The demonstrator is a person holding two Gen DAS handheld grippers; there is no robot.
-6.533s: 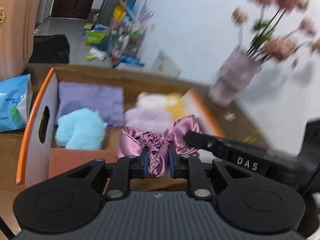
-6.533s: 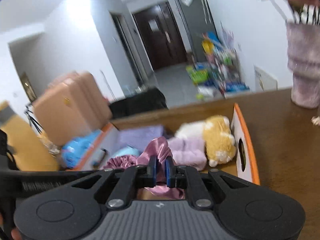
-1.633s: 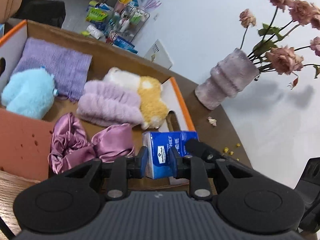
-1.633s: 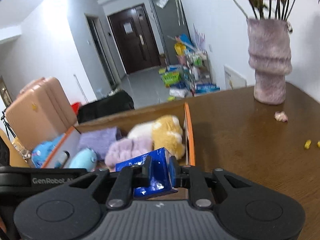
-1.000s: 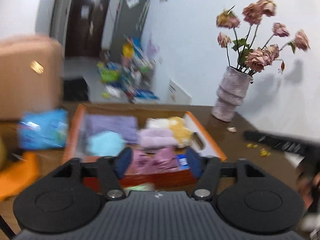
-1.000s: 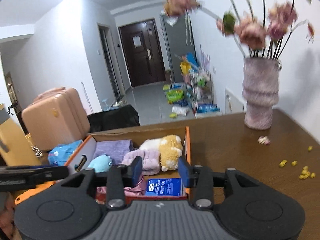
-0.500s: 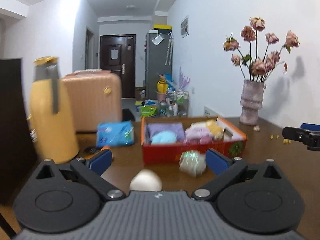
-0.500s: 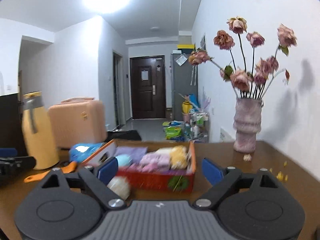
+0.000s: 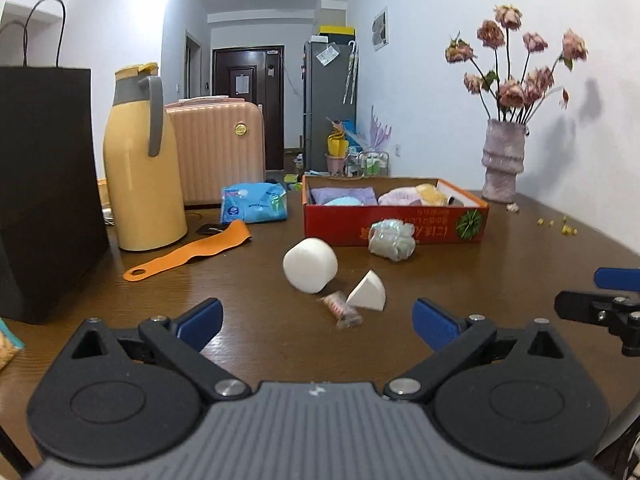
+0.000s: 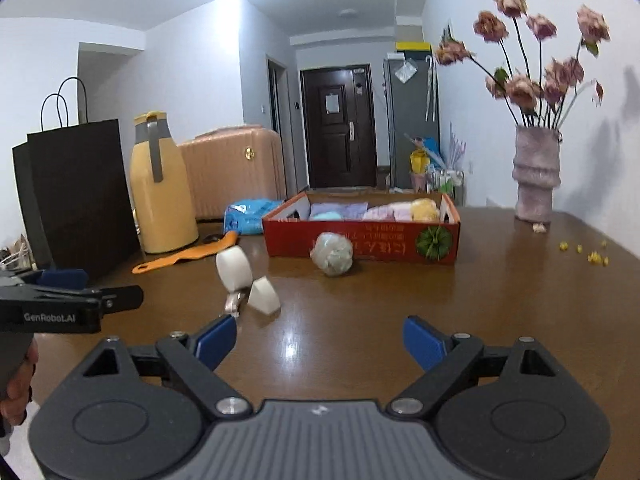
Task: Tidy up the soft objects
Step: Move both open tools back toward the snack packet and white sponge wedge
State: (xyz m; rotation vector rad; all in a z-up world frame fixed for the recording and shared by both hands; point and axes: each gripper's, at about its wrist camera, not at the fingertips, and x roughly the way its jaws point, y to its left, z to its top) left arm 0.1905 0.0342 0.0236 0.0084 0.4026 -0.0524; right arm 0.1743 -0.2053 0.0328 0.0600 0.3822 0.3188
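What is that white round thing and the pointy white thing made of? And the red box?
The white cylinder and the white wedge look like soft foam sponge: matte, no shine, smooth edges. The red box seems to be printed cardboard, with thin flat walls and an orange-edged rim. I can't be sure without touching.

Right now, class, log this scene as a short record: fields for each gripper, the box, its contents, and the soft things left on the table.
left gripper: jaws wide open, holding nothing
right gripper: jaws wide open, holding nothing
red box: on the wooden table, open top
box contents: purple cloth, light blue plush, lilac plush, yellow plush
loose on table: white cylinder sponge, white wedge sponge, wrapped bundle touching the box front
also loose: small wrapped item beside the wedge
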